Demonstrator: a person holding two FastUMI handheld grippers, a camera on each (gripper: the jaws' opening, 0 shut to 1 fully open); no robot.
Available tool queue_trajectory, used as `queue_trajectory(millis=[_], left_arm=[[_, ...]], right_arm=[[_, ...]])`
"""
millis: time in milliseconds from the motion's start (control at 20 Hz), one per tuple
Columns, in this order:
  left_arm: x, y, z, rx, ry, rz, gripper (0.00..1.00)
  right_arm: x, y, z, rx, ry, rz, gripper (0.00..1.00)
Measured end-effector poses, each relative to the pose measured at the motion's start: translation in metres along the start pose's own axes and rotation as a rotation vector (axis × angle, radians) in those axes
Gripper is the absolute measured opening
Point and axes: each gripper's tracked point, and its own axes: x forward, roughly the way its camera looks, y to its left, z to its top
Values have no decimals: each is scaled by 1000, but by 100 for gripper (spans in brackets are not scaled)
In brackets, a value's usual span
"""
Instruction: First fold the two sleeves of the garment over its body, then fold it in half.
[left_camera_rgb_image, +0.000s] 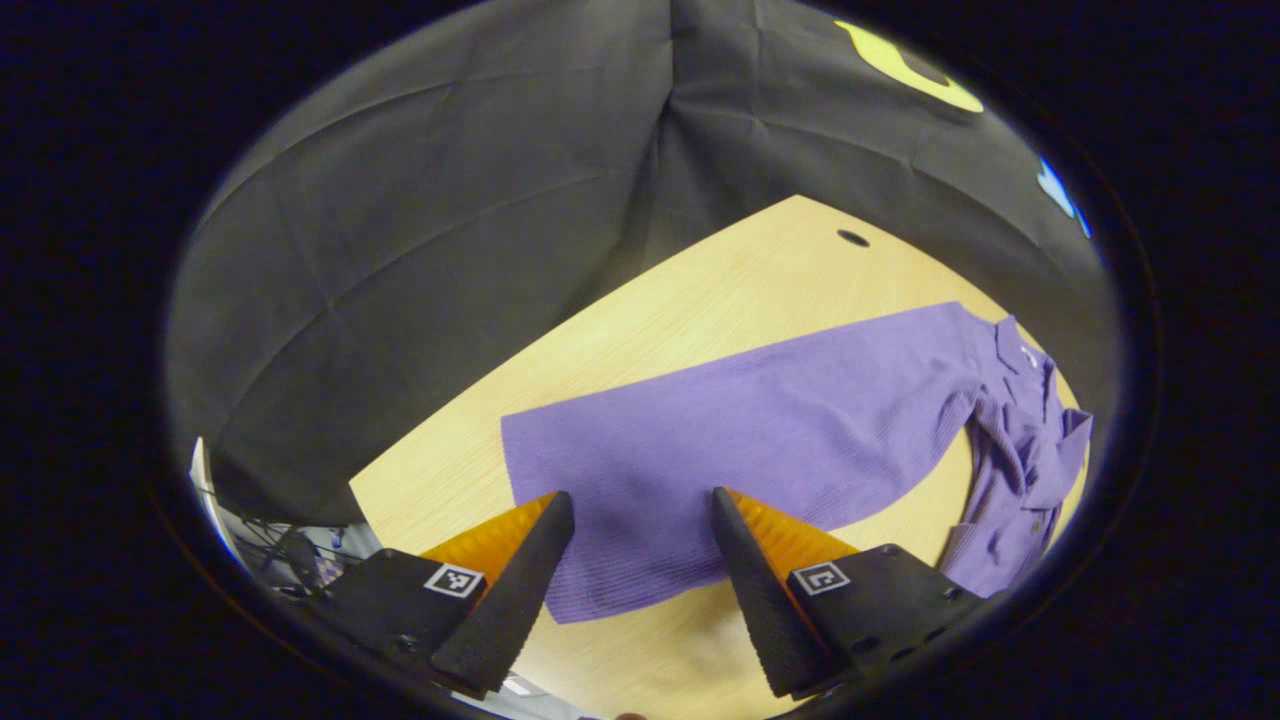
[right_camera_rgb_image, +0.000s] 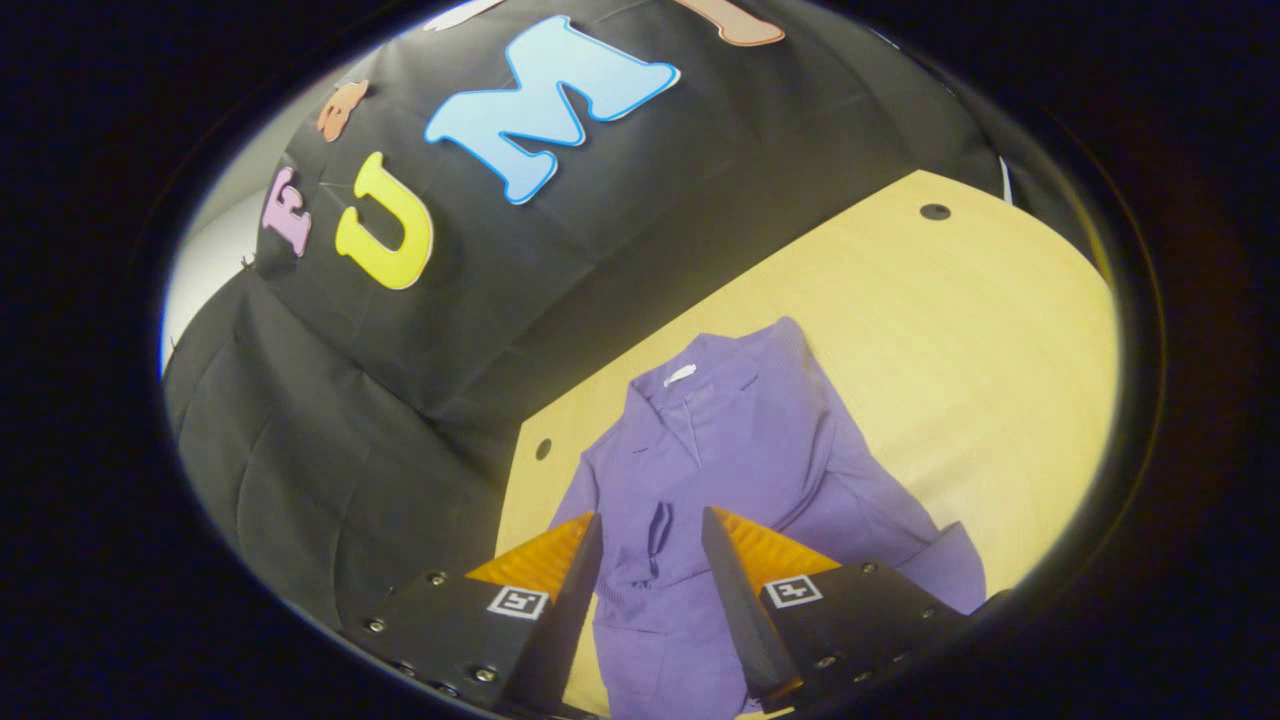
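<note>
Garment (left_camera_rgb_image: 780, 430) of purple knit lies spread on the desk (left_camera_rgb_image: 700, 300), and in the left gripper view one long sleeve or side panel stretches flat from just ahead of the jaws out toward the collar end, where the cloth bunches into folds. That flat stretch sits squarely between and beyond the left gripper (left_camera_rgb_image: 640, 510), whose jaws stand apart with nothing between them, above the ribbed cuff edge; the placing suggests a pinch at that edge so the sleeve can be carried over the body. In the right gripper view the garment (right_camera_rgb_image: 740, 440) runs away from the jaws with its collar (right_camera_rgb_image: 690, 385) at the far end and the button placket directly ahead, a small fold of cloth rising between the fingers. The right gripper (right_camera_rgb_image: 650, 530) also has its jaws parted, empty, poised over the chest area near one side, probably to pin or lift the opposite sleeve. Whether either fingertip touches the fabric I cannot tell. Neither sleeve looks neatly folded across the body yet, so the first step seems barely begun. Beyond the garment the desk (right_camera_rgb_image: 950, 330) is pale wood with small round holes, backed by the dark cloth wall (left_camera_rgb_image: 450, 250).
</note>
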Motion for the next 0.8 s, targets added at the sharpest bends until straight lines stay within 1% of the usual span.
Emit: queue_trajectory(millis=[50,100,150,200,250,300,350,400,450,550,650,750,800], left_arm=[[4,-3,-1,1,2,9,94],[2,-5,0,-10,-1,16,96],[2,-2,1,-28,-8,25,94],[1,-2,4,-54,-21,36,95],[2,-2,3,-59,-24,43,94],[3,-5,4,-51,-32,41,93],[4,-8,3,-43,-25,36,86],[5,-11,4,-22,-29,35,84],[4,-17,4,-20,-28,17,76],[6,-23,7,-15,-37,9,67],[8,-21,7,-11,-34,16,51],[9,-23,9,-8,-34,2,49],[10,-19,9,-26,-38,21,49]], right_arm=[[0,-2,0,3,3,-4,53],[0,-4,-1,5,4,-8,53],[0,-6,0,6,4,-12,53],[0,-8,-1,10,5,-14,53],[0,-8,-2,16,7,-14,53],[0,-9,-4,22,10,-15,64],[-1,-11,-5,25,15,-18,64],[-1,-13,-6,26,19,-18,64],[-2,-14,-6,27,20,-21,64],[-3,-17,-4,36,21,-20,64],[-5,-20,-4,46,23,-19,64],[-7,-25,-1,54,22,-20,64],[-6,-27,0,60,21,-20,64]])
